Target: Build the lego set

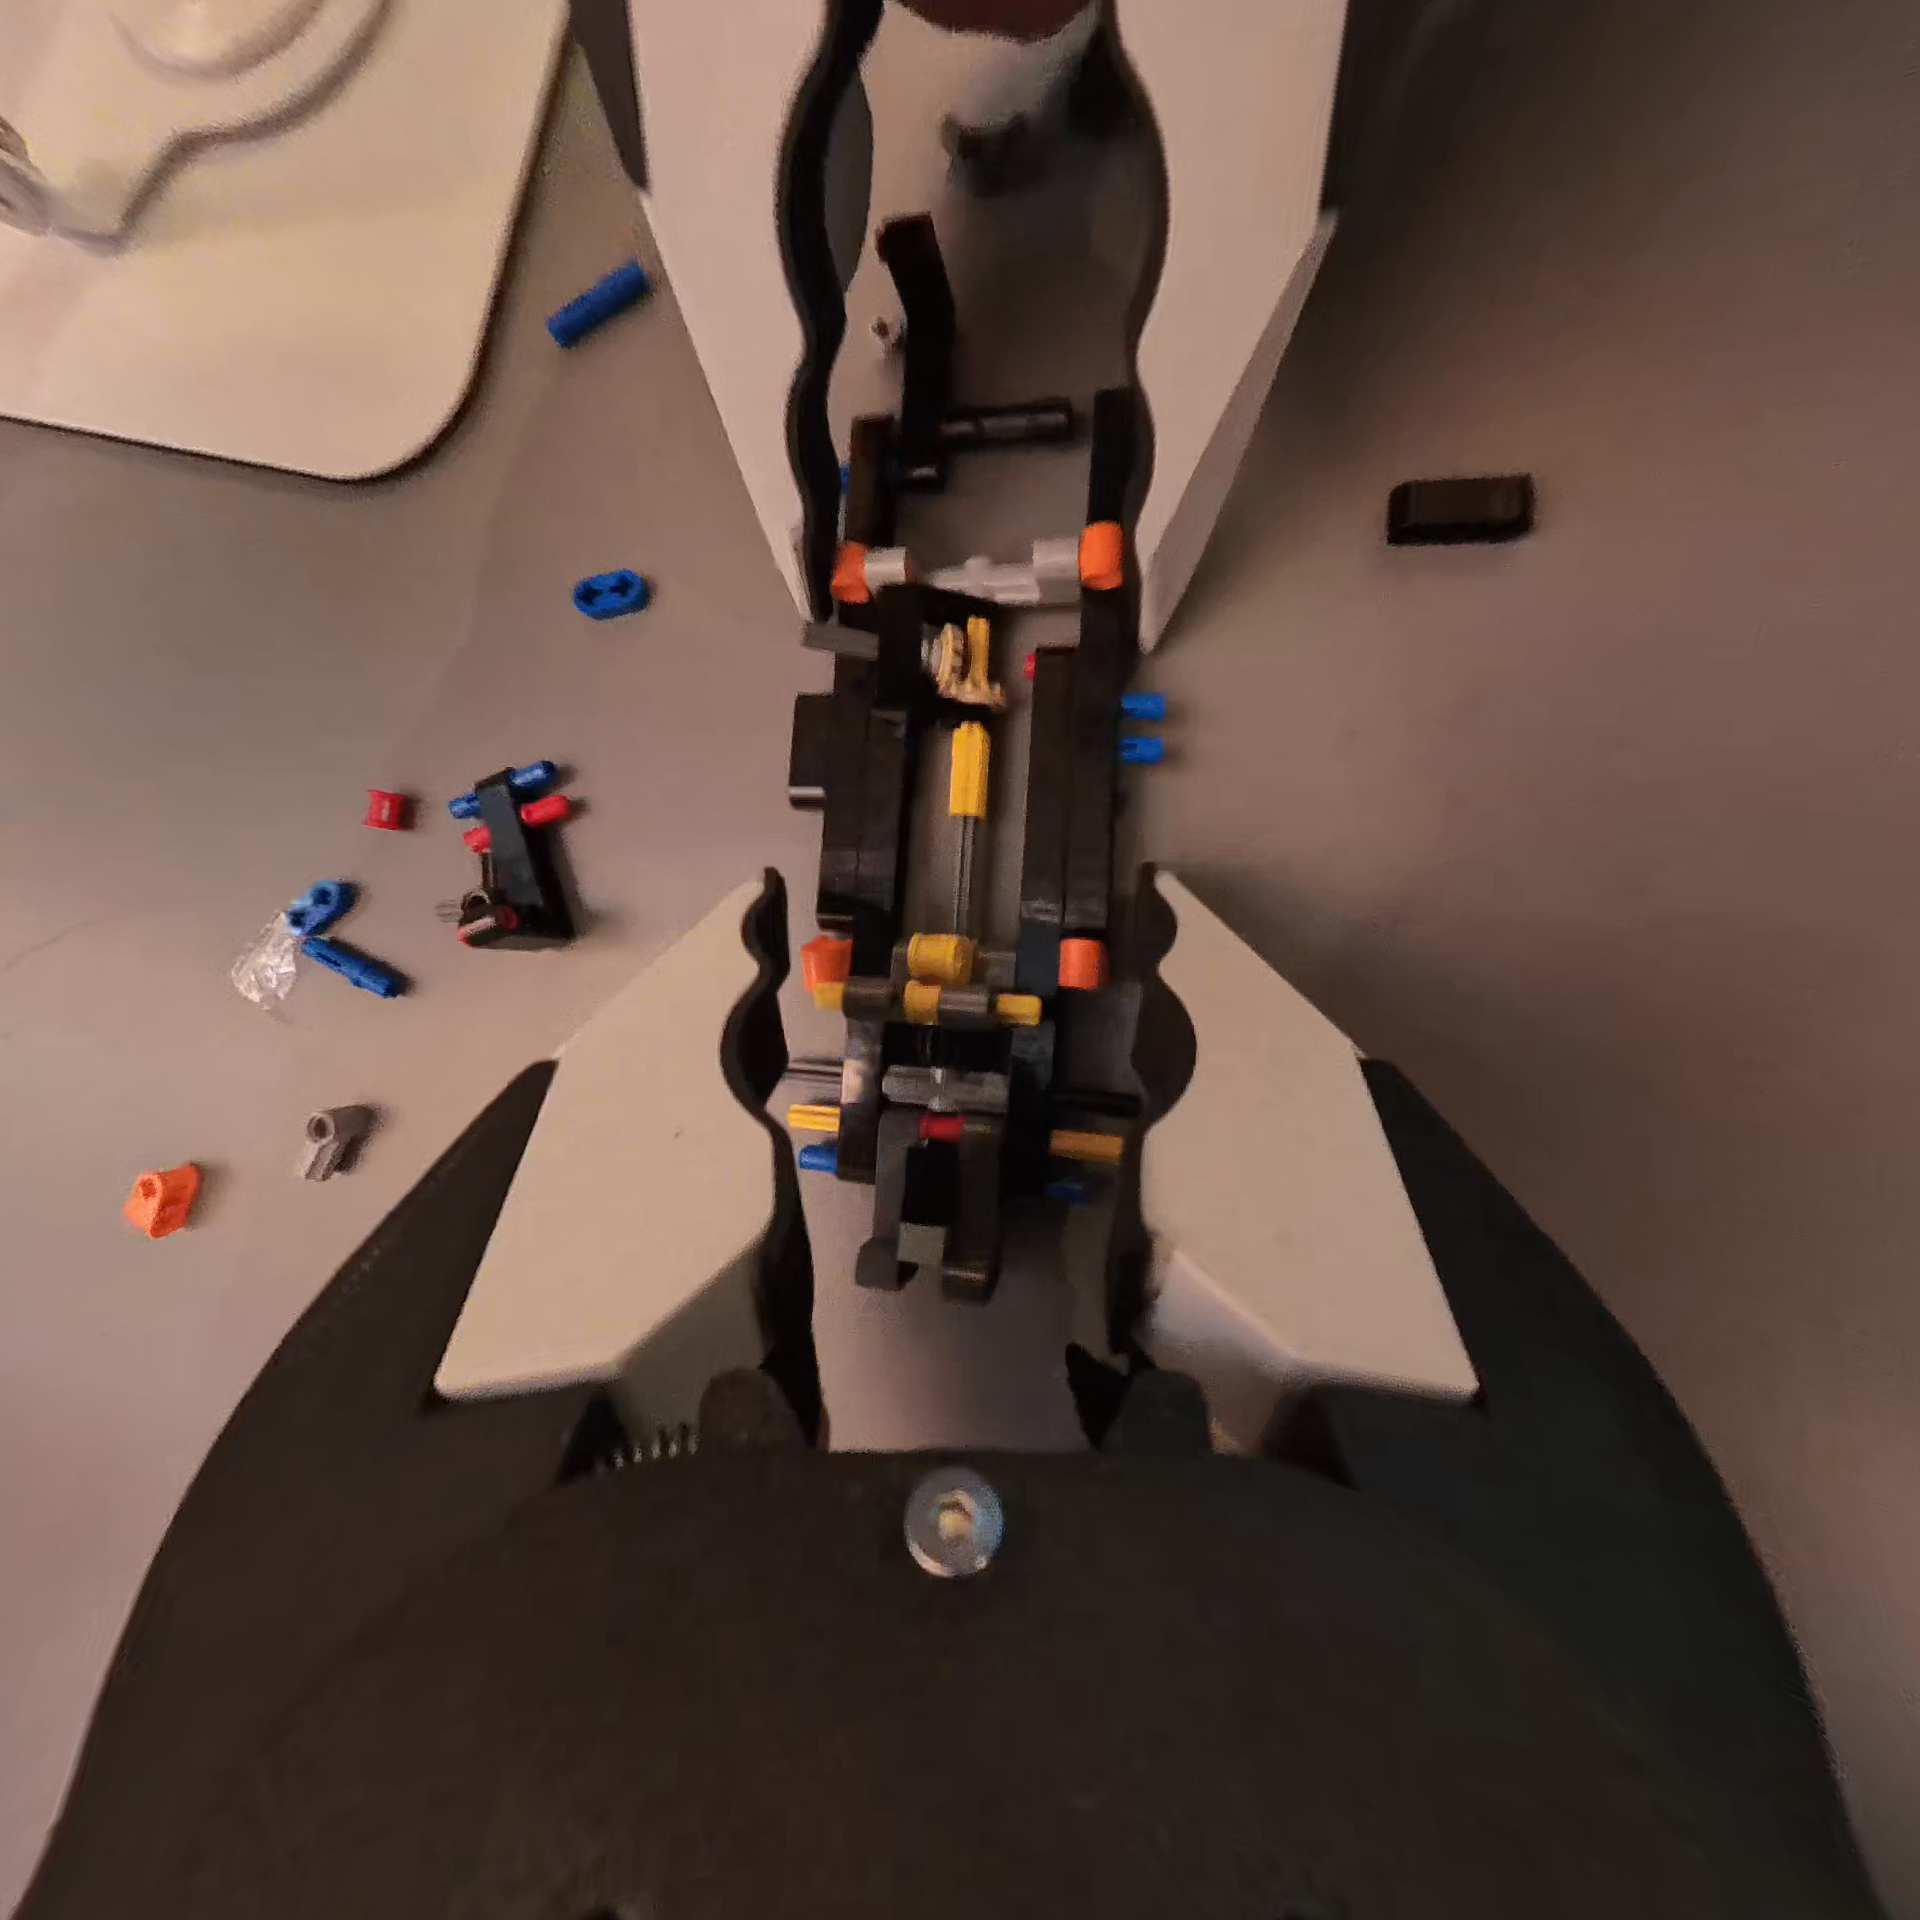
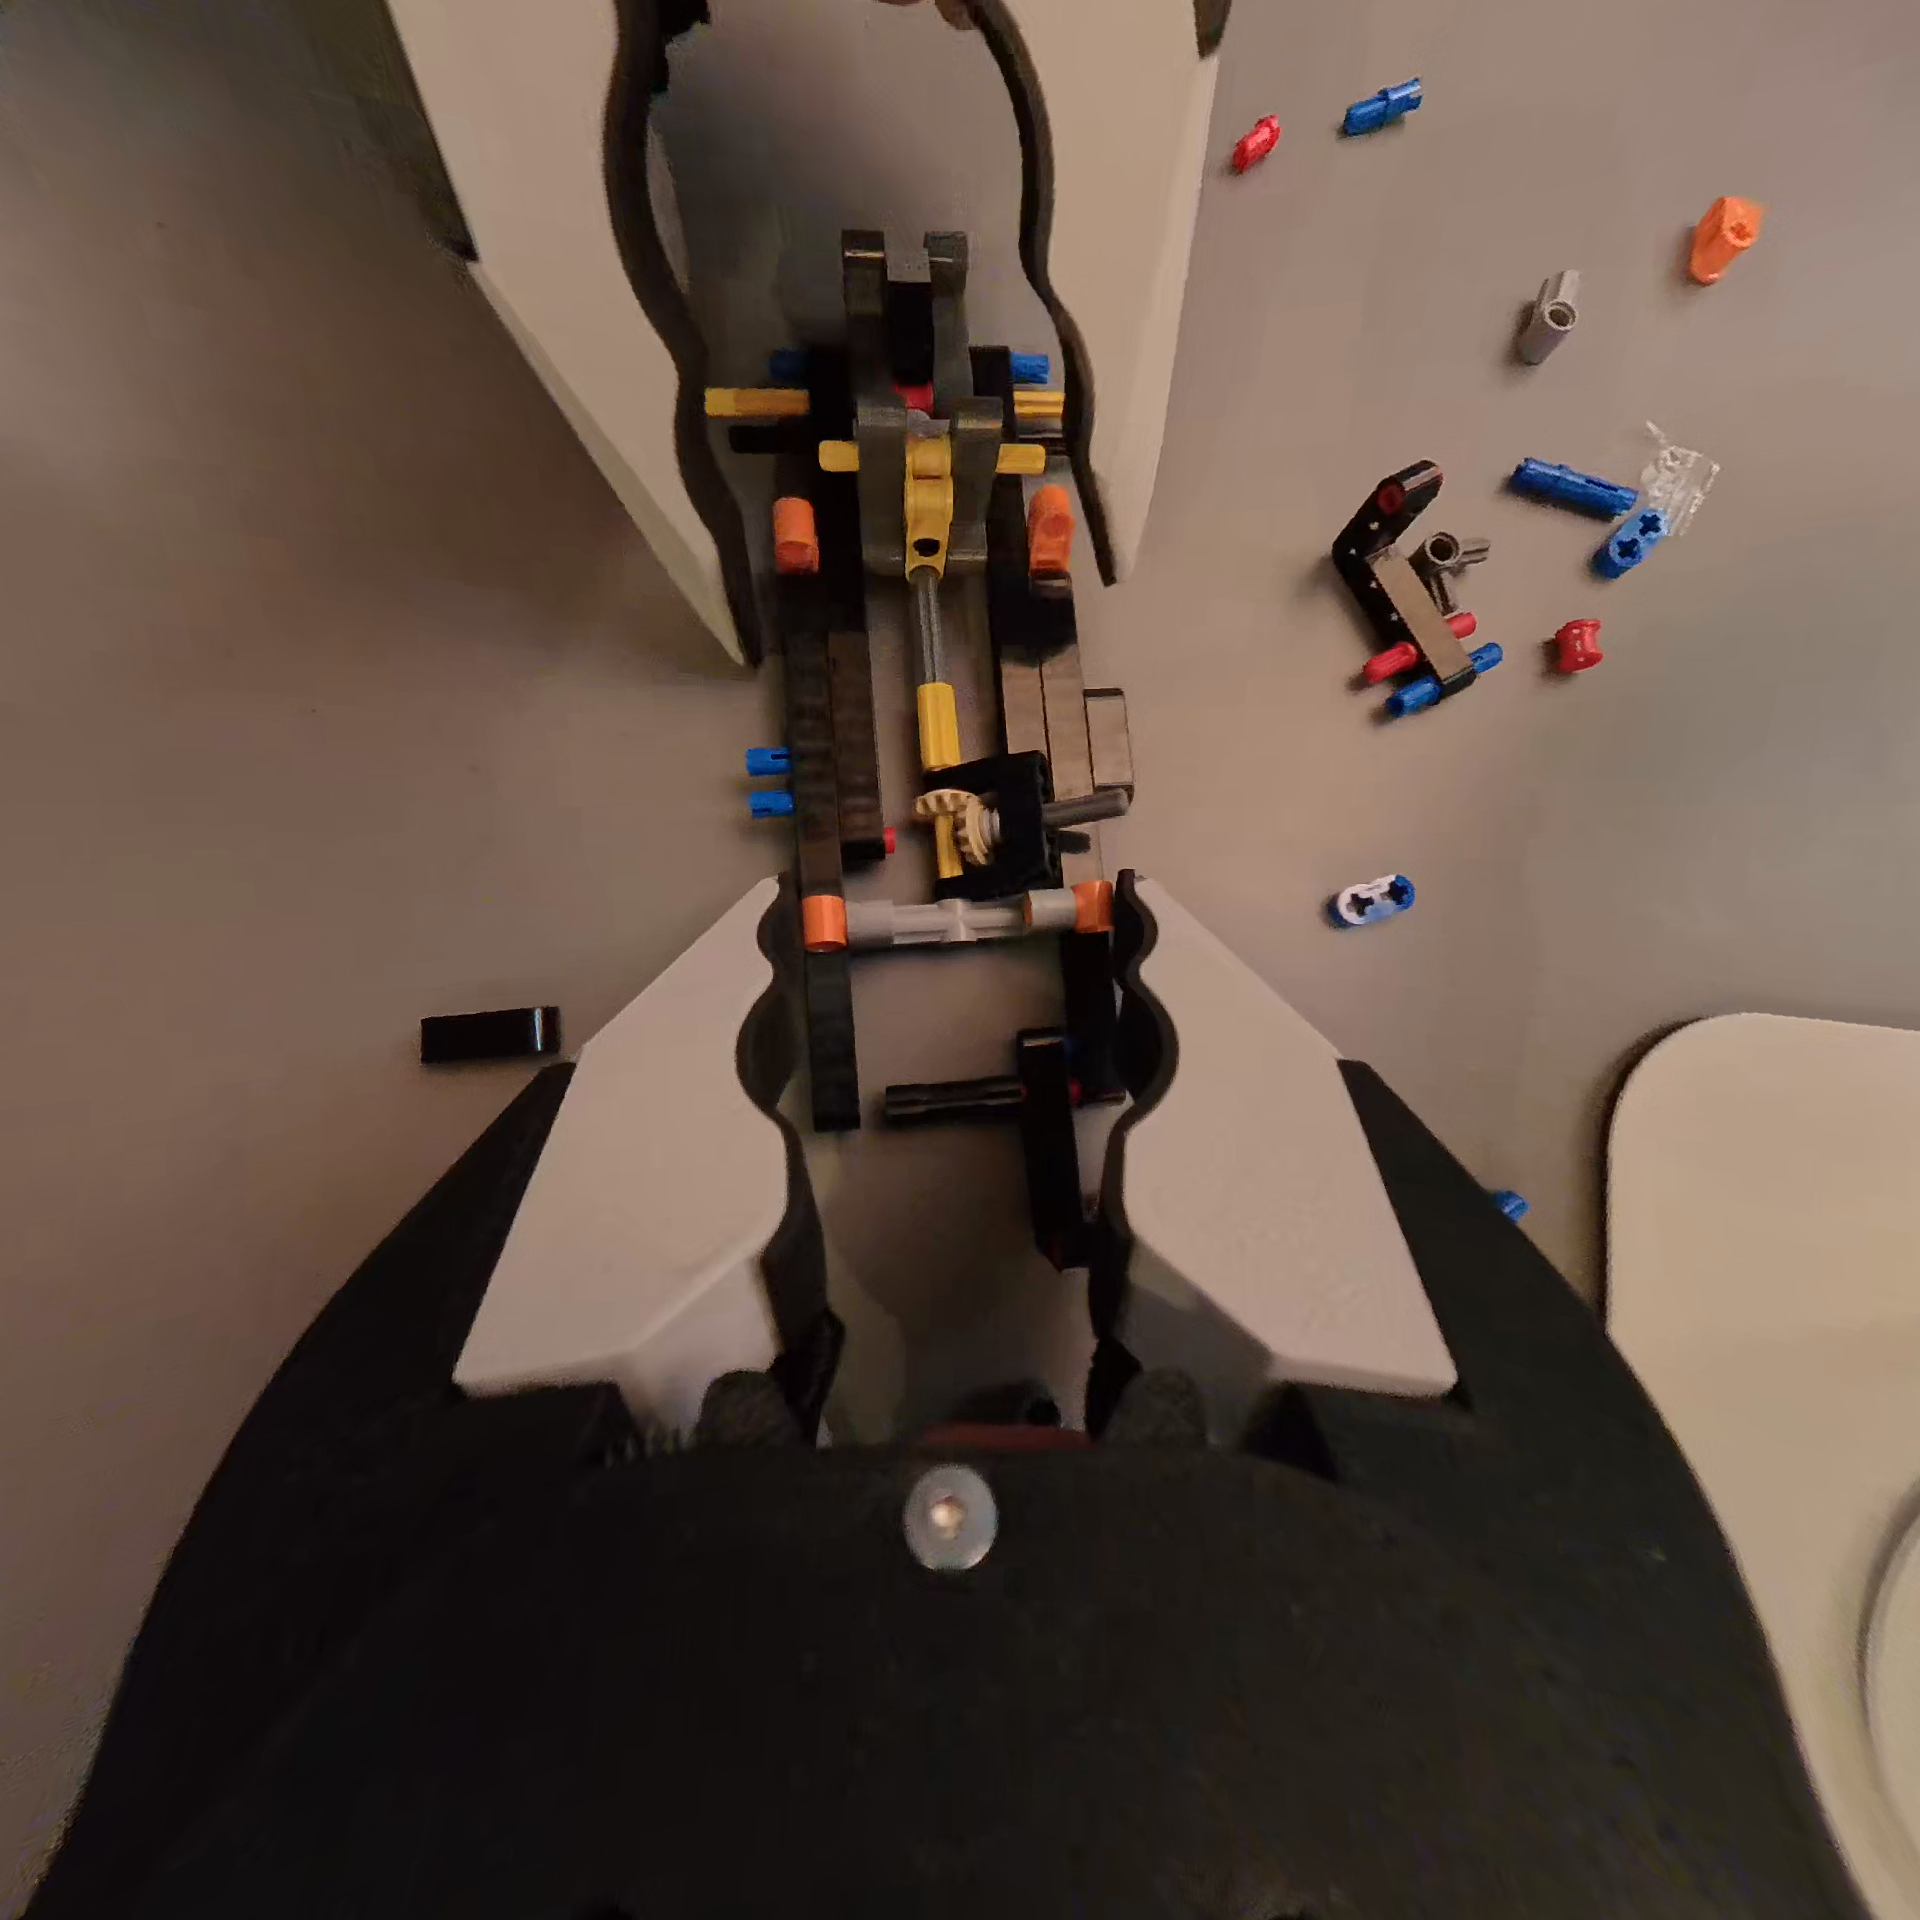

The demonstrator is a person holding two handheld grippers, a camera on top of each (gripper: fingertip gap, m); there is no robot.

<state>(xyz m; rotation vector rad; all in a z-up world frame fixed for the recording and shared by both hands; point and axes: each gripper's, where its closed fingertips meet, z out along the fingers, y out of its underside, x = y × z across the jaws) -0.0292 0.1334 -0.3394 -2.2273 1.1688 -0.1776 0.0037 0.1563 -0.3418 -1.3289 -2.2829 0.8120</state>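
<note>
Both grippers, left gripper (image 1: 961, 1039) and right gripper (image 2: 951, 1049), clasp the half-built chassis (image 1: 961, 831); loose pieces (image 1: 343, 961) on the bench (image 1: 1558, 831) remain unfitted.

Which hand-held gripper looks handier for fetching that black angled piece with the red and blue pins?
Left, probably. The angled piece lies beside the left hand-held gripper; the right hand-held gripper holds the far end of the chassis.
</note>
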